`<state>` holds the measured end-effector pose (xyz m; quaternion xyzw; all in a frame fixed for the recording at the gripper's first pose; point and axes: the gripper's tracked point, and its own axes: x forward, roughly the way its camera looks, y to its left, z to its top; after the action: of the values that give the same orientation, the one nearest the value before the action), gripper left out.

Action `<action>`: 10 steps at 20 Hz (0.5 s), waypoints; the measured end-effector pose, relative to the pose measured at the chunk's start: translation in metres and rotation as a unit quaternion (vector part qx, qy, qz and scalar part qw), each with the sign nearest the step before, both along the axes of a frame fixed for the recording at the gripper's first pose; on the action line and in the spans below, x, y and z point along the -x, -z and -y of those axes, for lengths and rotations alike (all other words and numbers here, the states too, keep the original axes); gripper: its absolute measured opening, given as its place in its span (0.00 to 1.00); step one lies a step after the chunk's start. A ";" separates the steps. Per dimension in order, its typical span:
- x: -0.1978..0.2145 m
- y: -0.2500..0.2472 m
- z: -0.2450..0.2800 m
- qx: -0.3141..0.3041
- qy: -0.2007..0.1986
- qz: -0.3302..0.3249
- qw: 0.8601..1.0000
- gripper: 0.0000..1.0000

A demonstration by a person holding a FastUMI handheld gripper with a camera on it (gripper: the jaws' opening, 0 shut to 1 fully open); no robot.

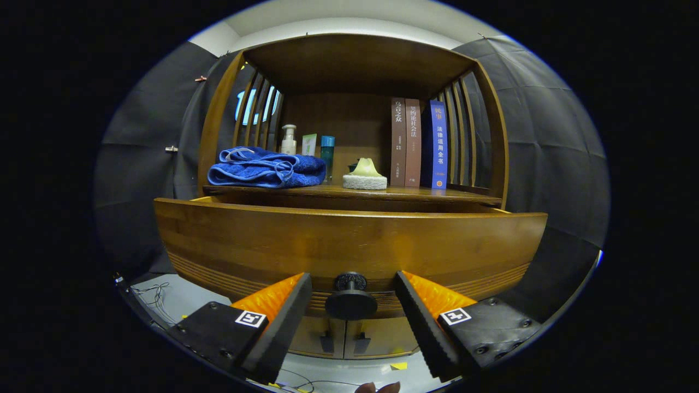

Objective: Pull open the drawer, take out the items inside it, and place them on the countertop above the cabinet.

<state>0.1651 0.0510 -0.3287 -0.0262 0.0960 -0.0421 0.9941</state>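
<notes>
Flanking the dark round knob (350,297) at the lower middle of the frame, the gripper (352,292) had its two fingers spread wide, one to each side of the knob with a clear gap on both sides, neither pressing on it. The knob sat on the wooden front of the drawer (349,245), which stood pulled out from the cabinet (349,71) and ran across the middle of the frame; the camera sat too low to see what lay inside it. Above and behind the drawer's top edge was the countertop (327,191), a wooden shelf under a curved top with slatted sides. On it, at the left, lay a folded blue towel (266,168). Behind the towel stood a white pump bottle (288,140), a small pale box (309,144) and a teal bottle (327,153) in a row. Near the middle of the shelf sat a pale green sponge (365,174) on a white base. To its right stood three books upright, side by side: two brown books (406,143) and a blue book (438,144). Below the drawer front, at the bottom middle, two small cabinet doors (344,338) showed with dark pulls. Loose wires (155,292) lay on the pale floor at the lower left.
</notes>
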 end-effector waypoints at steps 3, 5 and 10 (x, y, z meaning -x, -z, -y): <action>-0.017 0.001 0.000 -0.002 0.002 0.002 1.000 1.00; -0.027 0.002 0.001 -0.001 0.001 0.002 1.000 1.00; -0.051 0.005 0.004 0.009 -0.003 0.001 1.000 1.00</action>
<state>0.2162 0.0471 -0.3333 -0.0358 0.0940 -0.0403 0.9941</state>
